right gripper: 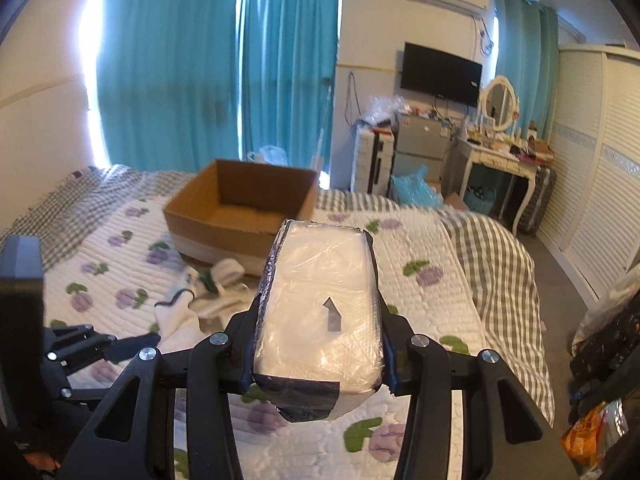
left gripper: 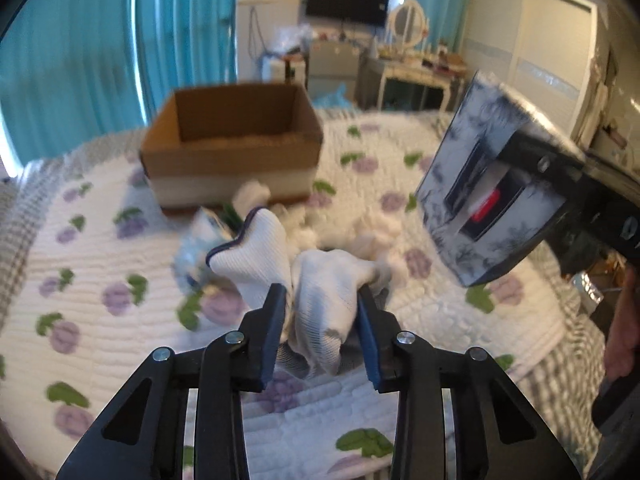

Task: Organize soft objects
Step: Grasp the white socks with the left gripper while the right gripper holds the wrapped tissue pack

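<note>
My left gripper (left gripper: 322, 300) is shut on a bundle of white socks (left gripper: 320, 292) with a dark blue cuff, held just above the bed. My right gripper (right gripper: 320, 320) is shut on a soft tissue pack (right gripper: 320, 312) in clear plastic with a printed arrow; the pack also shows in the left wrist view (left gripper: 484, 204), held in the air at right. An open cardboard box (left gripper: 236, 148) stands on the bed behind, also in the right wrist view (right gripper: 240, 212). More white soft items (left gripper: 360, 236) lie in front of the box.
The bed has a white quilt with purple flowers (right gripper: 432, 276) and a grey checked sheet (right gripper: 504, 256). Teal curtains (right gripper: 216, 64), a wall TV (right gripper: 440, 74), a dressing table (right gripper: 504, 156) and a white wardrobe (right gripper: 600, 160) stand beyond. A crumpled pale blue item (left gripper: 200, 248) lies left of the socks.
</note>
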